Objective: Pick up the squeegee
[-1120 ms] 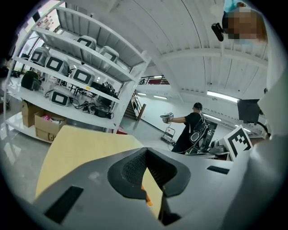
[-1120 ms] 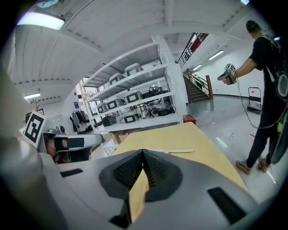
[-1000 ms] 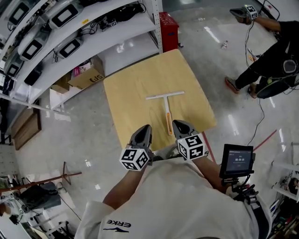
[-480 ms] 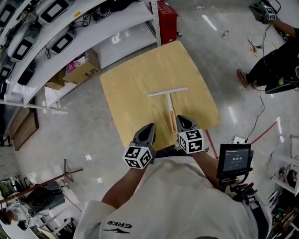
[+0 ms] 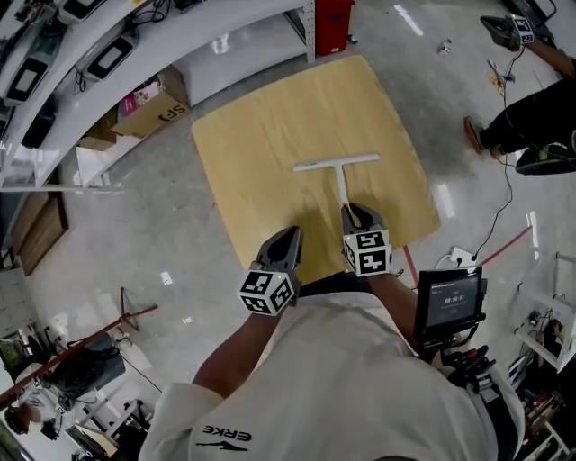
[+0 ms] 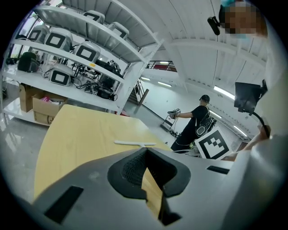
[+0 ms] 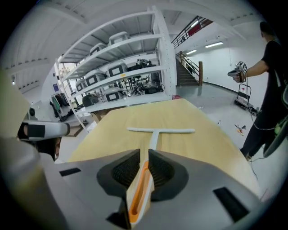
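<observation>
The squeegee (image 5: pixel 339 171) lies handle near, blade far, the handle loose between the right tongs (image 7: pixel 144 156), whose jaws have just been opening; the left tongs (image 6: pixel 146 153) are closed, further left.

- We see a glossy grey floor (image 5: pixel 135 243) throwing back white glare;
- white shelving (image 5: pixel 207 22) runs along the upper left, with cardboard boxes (image 5: pixel 148 103) underneath;
- a pale wooden table (image 5: pixel 270 135) stands beside it, a red cabinet (image 5: pixel 333 13) past its far corner;
- in the right gripper view we make out a staircase (image 7: pixel 191 67) and ceiling strip lights (image 7: pixel 213 44).
</observation>
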`<state>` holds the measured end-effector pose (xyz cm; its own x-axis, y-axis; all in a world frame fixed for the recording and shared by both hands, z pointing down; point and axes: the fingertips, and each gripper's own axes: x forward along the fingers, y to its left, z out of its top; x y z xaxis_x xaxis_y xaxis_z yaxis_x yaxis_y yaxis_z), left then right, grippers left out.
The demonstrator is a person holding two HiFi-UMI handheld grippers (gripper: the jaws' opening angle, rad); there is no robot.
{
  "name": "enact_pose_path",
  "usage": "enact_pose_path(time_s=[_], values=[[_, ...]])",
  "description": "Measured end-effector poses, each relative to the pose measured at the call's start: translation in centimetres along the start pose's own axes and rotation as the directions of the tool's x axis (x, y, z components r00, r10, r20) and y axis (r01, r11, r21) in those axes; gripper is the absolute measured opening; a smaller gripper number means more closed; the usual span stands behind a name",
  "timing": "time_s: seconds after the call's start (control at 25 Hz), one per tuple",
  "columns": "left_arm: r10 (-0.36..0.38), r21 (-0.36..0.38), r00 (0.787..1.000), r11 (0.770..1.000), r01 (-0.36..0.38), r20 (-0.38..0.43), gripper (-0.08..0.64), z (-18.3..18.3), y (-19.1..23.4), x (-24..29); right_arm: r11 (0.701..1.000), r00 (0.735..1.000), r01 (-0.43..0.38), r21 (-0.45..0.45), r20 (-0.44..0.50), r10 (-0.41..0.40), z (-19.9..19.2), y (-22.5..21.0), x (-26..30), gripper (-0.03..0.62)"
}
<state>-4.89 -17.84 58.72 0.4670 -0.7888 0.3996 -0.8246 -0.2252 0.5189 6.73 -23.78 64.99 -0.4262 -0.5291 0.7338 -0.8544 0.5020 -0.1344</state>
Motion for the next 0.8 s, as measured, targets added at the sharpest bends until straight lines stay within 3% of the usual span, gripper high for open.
enact_pose_path(time_s=[0.28,0.8], values=[[-0.008,-0.037,1.0,0.999,0.007,-0.028,0.003,-0.8,4.0,-0.7,0.997,0.986,0.069,-0.043,-0.149,-0.074,-2.8,1.2,3.7,0.123],[-0.061,-0.044,0.997,0.997,0.059,-0.054,0.003,-0.4,4.4,0.8,0.99,0.963,0.14,-0.035,-0.226,-0.144,-4.8,0.1,4.7,0.13]])
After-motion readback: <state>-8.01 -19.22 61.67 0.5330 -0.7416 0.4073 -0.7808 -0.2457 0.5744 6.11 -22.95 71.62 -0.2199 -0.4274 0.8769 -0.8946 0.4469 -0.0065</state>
